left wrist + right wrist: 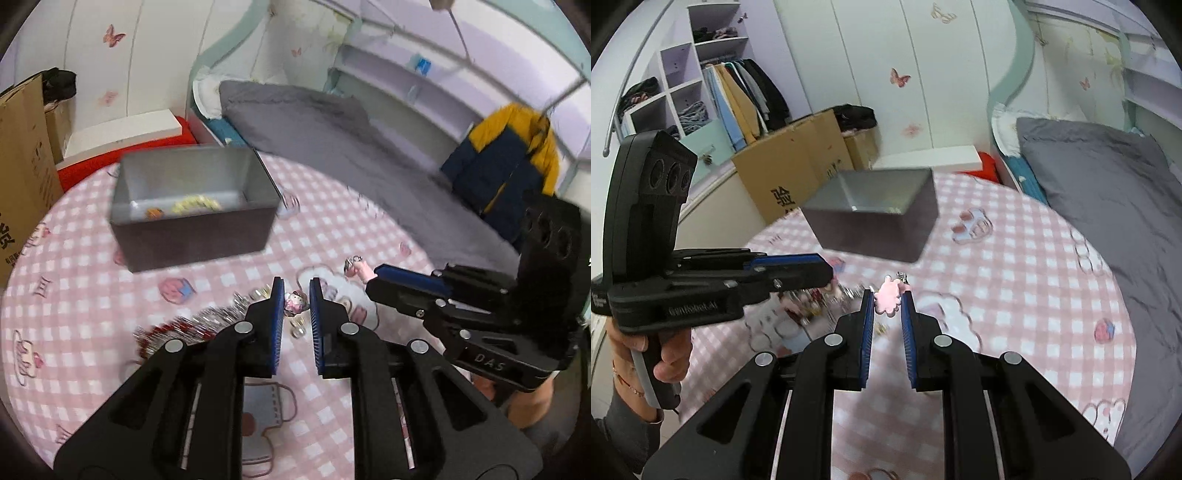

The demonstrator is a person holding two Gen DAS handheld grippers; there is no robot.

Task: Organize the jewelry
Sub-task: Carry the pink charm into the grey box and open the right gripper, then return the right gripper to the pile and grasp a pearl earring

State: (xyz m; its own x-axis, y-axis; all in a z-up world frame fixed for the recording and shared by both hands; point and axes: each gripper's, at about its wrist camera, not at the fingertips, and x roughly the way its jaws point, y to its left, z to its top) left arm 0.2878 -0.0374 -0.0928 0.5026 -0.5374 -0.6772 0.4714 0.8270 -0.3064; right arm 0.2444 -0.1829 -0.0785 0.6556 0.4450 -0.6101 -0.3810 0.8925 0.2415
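Charms are being gripped, one [294, 303] in the left claw [296, 291], one [887, 298] in the right claw [888, 295], for carrying to the box [192, 242] ahead.

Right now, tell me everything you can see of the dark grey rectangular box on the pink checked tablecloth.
The dark grey rectangular box is an open-topped bin with straight, matte dark outer walls and a paler grey inside; its material cannot be told through the blur. It stands upright on the pink checked tablecloth, toward the table's far side, with neither gripper touching it. On its floor lie a yellowish beaded piece and a small orange item. From the right wrist view only its walls and rim show.
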